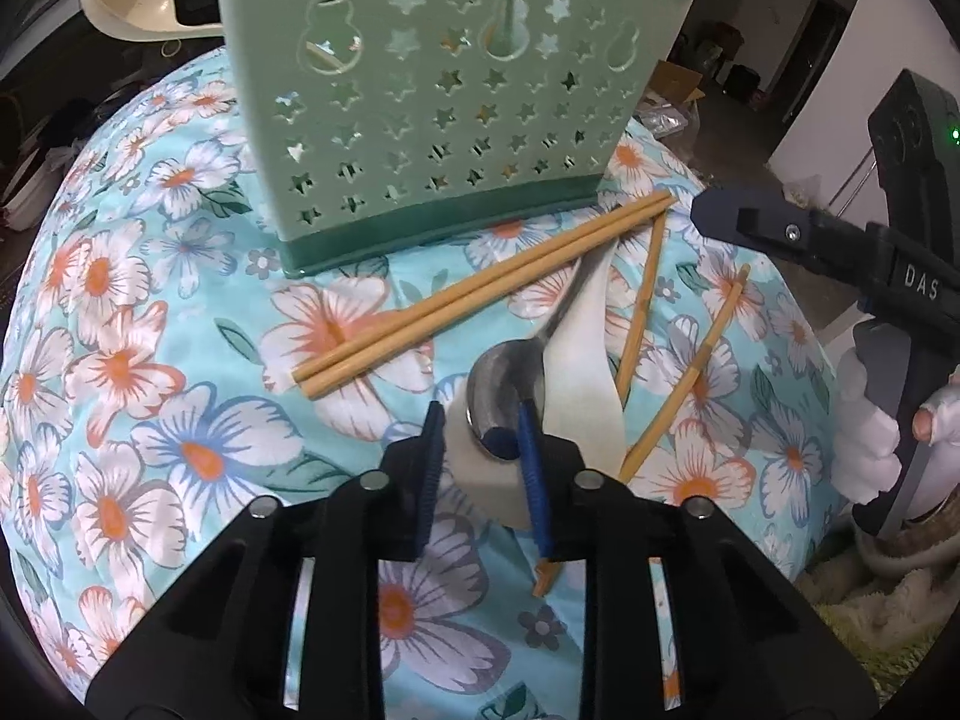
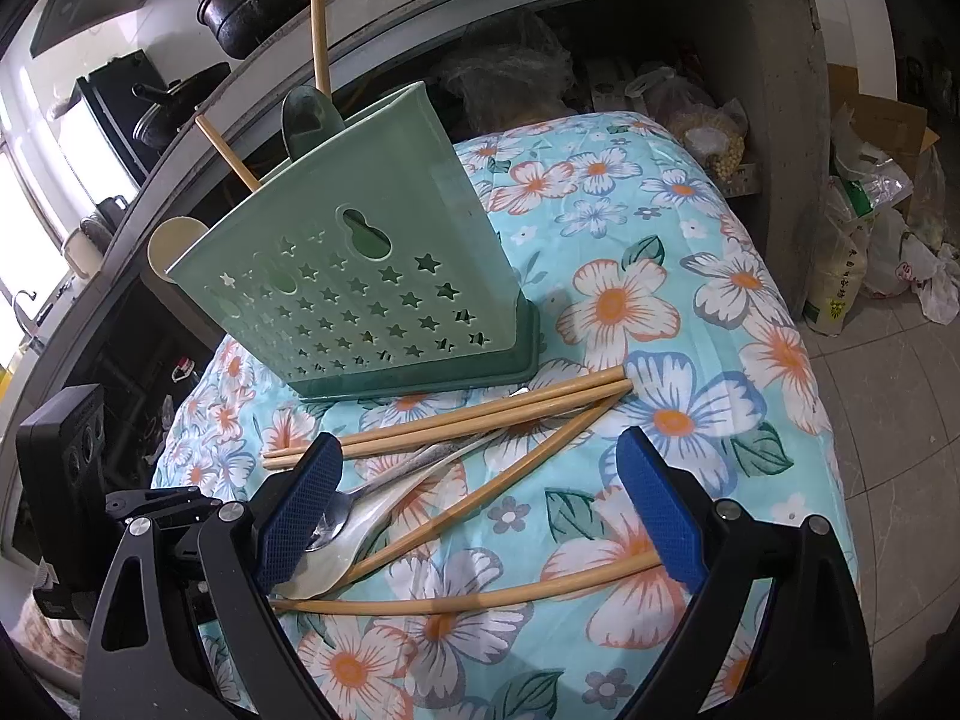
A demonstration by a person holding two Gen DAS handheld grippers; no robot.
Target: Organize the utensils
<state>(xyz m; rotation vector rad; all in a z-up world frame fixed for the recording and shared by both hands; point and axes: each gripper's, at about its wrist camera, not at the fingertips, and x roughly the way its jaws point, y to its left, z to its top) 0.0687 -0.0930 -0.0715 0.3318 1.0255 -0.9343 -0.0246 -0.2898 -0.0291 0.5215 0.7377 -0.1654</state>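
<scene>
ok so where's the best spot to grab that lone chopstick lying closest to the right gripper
Take the near chopstick around mid-shaft, coming straight down from above with the jaws across its width. It lies flat on the floral cloth, and the middle is bare. Its left end runs under the white spoon, so that end is crowded. The right gripper is open and already straddles it.
</scene>
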